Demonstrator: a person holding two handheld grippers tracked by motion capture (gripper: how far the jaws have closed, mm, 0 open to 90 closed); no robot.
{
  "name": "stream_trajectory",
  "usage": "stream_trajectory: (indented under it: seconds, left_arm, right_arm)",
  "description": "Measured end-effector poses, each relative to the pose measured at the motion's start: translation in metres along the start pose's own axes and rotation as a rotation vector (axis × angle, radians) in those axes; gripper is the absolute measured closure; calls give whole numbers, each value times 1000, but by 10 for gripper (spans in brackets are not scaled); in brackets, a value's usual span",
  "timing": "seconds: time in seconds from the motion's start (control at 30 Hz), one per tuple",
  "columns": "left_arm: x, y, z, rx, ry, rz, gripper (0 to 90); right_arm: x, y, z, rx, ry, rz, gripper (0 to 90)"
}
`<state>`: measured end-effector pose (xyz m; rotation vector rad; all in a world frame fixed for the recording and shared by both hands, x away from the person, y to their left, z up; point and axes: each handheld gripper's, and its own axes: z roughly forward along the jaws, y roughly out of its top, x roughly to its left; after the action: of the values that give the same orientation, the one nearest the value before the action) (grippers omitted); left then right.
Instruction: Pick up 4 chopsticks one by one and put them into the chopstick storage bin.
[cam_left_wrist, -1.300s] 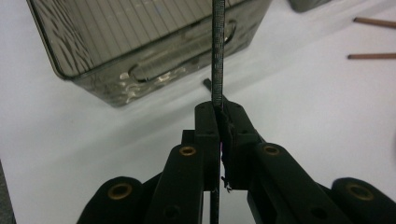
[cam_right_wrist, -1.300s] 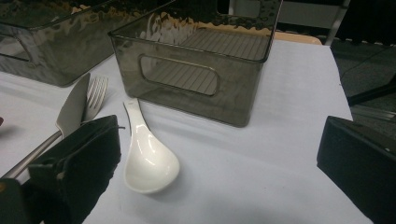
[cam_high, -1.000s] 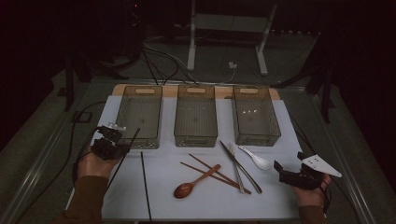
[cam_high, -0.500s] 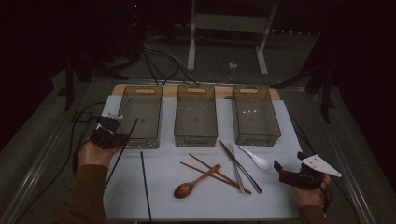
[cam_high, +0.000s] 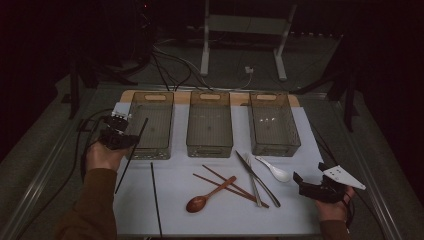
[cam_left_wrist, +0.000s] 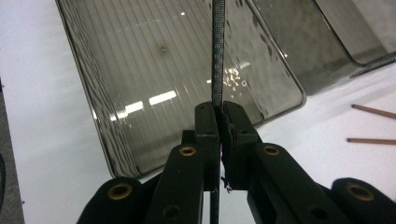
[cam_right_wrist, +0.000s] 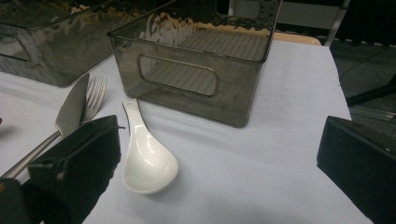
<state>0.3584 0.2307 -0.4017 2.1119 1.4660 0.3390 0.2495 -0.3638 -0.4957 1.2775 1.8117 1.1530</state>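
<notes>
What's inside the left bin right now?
The left bin looks bare: only its ribbed floor and light glints show. The black chopstick held by the left tongs hangs above it, hiding a thin strip of floor.

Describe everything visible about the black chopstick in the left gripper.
The black chopstick is a thin, straight, dark stick with a fine woven-looking pattern. The left gripper is shut on it partway along. It slants, off the table, its upper end over the left bin. A second black chopstick lies on the white mat.
</notes>
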Motion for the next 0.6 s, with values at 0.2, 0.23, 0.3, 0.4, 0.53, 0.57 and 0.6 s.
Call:
stream_trajectory:
  seconds: [0.2, 0.23, 0.3, 0.4, 0.53, 0.57, 0.6]
  left_arm:
    - [5, 7, 0, -11, 1, -16, 875]
    - [7, 8, 0, -12, -1, -19, 875]
    - [9, 9, 1, -19, -3, -32, 875]
    - [12, 12, 1, -25, -6, -40, 875]
    - [14, 15, 1, -35, -11, -52, 875]
    - [14, 16, 1, -34, -12, -54, 875]
    - [14, 17, 1, -37, -11, -58, 875]
  right_arm:
    - [0, 0, 0, 1, 1, 0, 0]
    - [0, 0, 0, 1, 1, 1, 0]
    - [0, 0, 1, 0, 2, -1, 0]
    - [0, 0, 1, 3, 2, -3, 0]
    - [0, 0, 1, 3, 2, -4, 0]
    - [0, 0, 1, 4, 2, -3, 0]
    - [1, 0, 1, 4, 2, -2, 0]
